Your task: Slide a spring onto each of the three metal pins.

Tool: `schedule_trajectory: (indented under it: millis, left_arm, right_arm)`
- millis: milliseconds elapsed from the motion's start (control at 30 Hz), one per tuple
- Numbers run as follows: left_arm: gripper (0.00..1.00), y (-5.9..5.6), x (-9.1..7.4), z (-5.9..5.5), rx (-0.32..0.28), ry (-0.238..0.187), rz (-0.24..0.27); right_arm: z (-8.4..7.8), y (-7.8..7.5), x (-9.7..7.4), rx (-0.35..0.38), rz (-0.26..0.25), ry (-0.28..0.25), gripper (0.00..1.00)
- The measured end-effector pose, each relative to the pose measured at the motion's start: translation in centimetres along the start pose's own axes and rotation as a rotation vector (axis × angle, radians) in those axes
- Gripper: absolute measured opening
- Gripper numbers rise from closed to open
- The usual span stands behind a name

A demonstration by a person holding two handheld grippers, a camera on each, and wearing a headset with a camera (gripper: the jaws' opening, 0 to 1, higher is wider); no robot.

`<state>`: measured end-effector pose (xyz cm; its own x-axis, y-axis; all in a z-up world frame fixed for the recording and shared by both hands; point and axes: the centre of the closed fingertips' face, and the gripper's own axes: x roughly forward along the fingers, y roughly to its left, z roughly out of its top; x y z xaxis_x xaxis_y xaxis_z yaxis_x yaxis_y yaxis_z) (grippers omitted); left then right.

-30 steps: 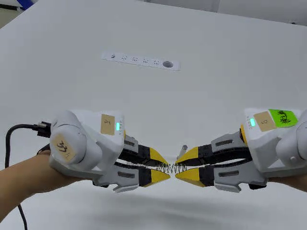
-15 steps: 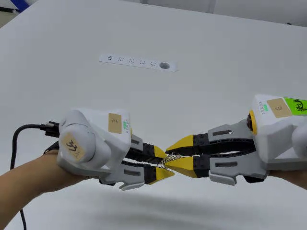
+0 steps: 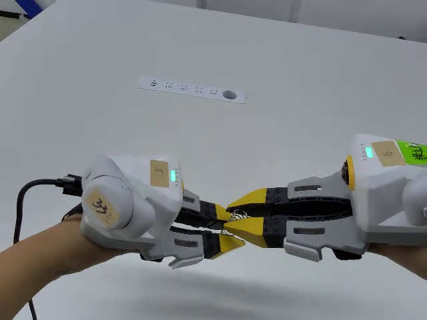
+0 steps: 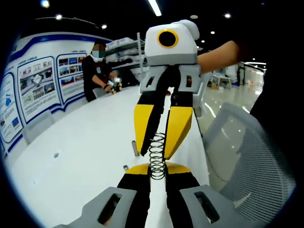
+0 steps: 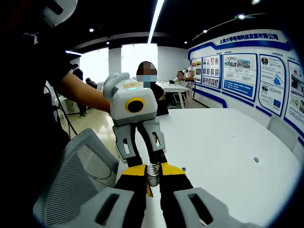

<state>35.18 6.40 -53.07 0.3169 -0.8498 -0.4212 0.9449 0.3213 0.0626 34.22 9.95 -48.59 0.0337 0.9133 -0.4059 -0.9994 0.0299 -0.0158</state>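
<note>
Bright, even overhead light; soft shadows under the hands; sharp focus; fisheye bending at gripper-view edges.

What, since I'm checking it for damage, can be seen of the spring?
The spring is a thin coil of bare silvery wire, its turns open and roughly in line. It hangs above the white table, one end pinched in the left tool, the other between the yellow tips of the right tool.

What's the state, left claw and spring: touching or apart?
Touching. In the left gripper view the left claw pinches the lower end of the spring between its yellow tips.
</note>
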Motion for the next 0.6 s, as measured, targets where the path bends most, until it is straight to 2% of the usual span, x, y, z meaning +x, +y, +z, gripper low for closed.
schedule_trajectory:
  millis: [167, 300, 367, 467, 600]
  left_arm:
    - [0.12, 0.1, -0.2, -0.1, -0.024, 0.000, 0.009]
    - [0.30, 0.2, -0.4, -0.5, -0.017, 0.015, 0.023]
    - [0.32, 0.5, -0.6, -0.3, -0.017, -0.005, 0.042]
    - [0.33, 0.9, -1.0, -0.1, -0.051, -0.034, 0.061]
    - [0.42, 0.8, -1.3, -0.5, -0.065, -0.037, 0.061]
  right_arm:
    - [0.1, -0.1, 0.1, -0.006, -0.016, -0.004, 0.10]
    - [0.6, -0.6, -0.1, -0.004, -0.037, -0.021, 0.10]
    - [0.6, -1.0, -0.3, -0.009, -0.050, -0.017, 0.10]
    - [0.6, -1.5, -0.8, -0.007, -0.065, -0.019, 0.10]
    - [0.3, -2.4, -1.6, -0.008, -0.094, -0.009, 0.10]
